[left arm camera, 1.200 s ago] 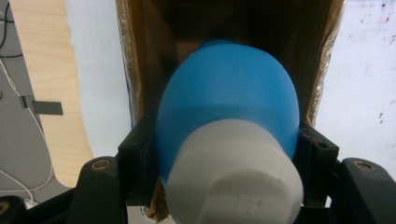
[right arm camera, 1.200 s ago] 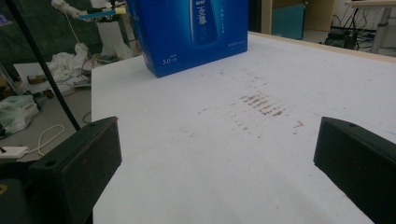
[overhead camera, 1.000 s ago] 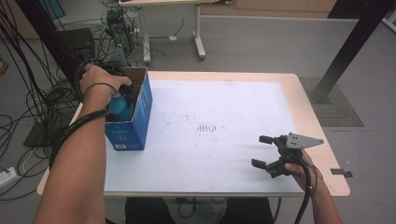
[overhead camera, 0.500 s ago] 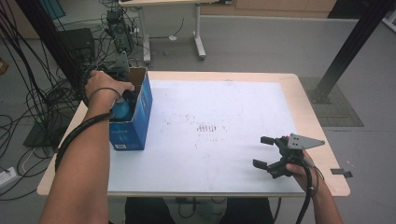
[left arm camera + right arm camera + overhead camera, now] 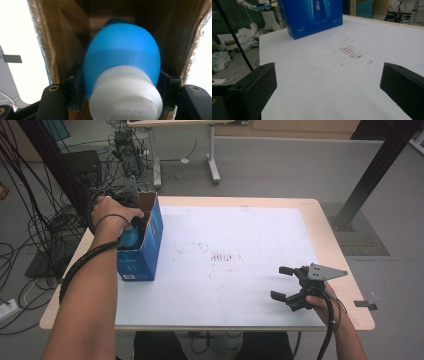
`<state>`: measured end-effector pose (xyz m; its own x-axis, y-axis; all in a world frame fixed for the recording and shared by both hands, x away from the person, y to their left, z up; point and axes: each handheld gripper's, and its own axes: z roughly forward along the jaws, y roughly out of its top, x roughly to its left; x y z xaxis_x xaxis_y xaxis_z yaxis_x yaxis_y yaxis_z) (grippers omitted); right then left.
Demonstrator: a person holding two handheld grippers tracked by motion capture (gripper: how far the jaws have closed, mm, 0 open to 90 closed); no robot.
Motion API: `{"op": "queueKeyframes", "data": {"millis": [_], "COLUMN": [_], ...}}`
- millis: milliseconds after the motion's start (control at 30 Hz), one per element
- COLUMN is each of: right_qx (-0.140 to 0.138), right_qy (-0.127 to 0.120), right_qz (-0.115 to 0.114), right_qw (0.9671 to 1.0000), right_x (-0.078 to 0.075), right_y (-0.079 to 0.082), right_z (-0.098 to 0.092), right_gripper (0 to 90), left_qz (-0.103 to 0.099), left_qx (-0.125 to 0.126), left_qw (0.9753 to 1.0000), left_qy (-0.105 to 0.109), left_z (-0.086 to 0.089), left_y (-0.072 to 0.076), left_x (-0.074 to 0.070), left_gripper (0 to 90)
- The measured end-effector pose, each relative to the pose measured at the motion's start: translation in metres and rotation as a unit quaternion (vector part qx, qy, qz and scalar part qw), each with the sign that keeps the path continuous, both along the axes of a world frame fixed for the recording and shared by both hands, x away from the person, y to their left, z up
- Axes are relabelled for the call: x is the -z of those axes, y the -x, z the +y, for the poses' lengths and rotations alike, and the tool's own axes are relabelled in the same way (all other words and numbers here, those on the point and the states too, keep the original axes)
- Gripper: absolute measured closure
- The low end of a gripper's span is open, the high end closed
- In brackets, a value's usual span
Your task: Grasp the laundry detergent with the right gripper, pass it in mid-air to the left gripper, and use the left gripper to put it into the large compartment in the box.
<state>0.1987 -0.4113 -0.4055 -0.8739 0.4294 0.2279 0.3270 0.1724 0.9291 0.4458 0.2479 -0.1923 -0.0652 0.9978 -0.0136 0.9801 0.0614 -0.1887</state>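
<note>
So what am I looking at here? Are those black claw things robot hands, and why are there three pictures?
They are not robot hands. A person holds a claw tool in each hand. One picture is taken from above the table; the other two come from small cameras riding on the claws.

The left gripper reaches into the open blue cardboard box standing on the white table top. Its own camera shows its two black jaws squeezing a round blue plastic bottle with a white cap inside the box's brown walls.

The right gripper rests near the table's front edge, jaws wide apart, holding nothing. Its camera looks across some reddish-brown marks toward the box.
</note>
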Motion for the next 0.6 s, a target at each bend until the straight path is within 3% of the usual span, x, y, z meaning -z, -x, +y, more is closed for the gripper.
{"op": "queueKeyframes", "data": {"millis": [600], "right_qx": [0.0], "right_qy": [-0.002], "right_qz": [-0.001], "right_qw": [1.0], "right_x": [0.0013], "right_y": [-0.0017], "right_z": [-0.0003], "right_gripper": [0.9], "left_qz": [0.004], "left_qx": [0.0], "left_qw": [1.0], "left_qy": [0.0], "left_z": [-0.0002], "left_y": [-0.0014], "left_x": [0.0003], "left_gripper": [37.2]}}
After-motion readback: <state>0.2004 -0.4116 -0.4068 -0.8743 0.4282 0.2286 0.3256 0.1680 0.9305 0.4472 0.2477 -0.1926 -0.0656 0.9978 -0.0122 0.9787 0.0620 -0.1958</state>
